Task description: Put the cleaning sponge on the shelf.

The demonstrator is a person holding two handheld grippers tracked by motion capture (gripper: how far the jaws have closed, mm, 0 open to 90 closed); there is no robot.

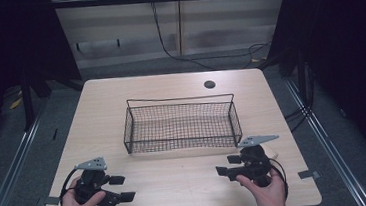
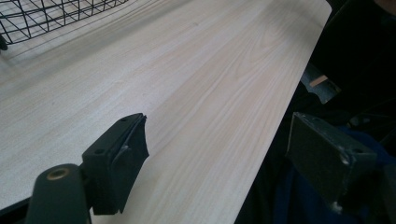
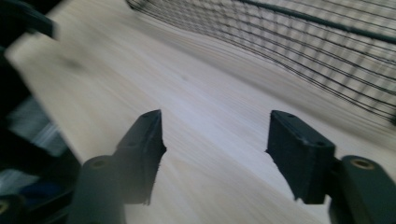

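Left gripper point(image 1: 121, 188): hovering over the table's near left corner, jaws standing apart, gripping nothing; in its own view one jaw is hanging past the table edge.

Right gripper point(image 1: 228, 165): hovering over the near right part of the table, jaws standing apart with bare wood showing between them point(image 3: 215, 154), gripping nothing.

Wire basket point(image 1: 180, 125): sitting upright mid-table, beyond both grippers and apart from them, nearer the right one.

Table point(image 1: 178, 183): pale wood, carrying the basket.
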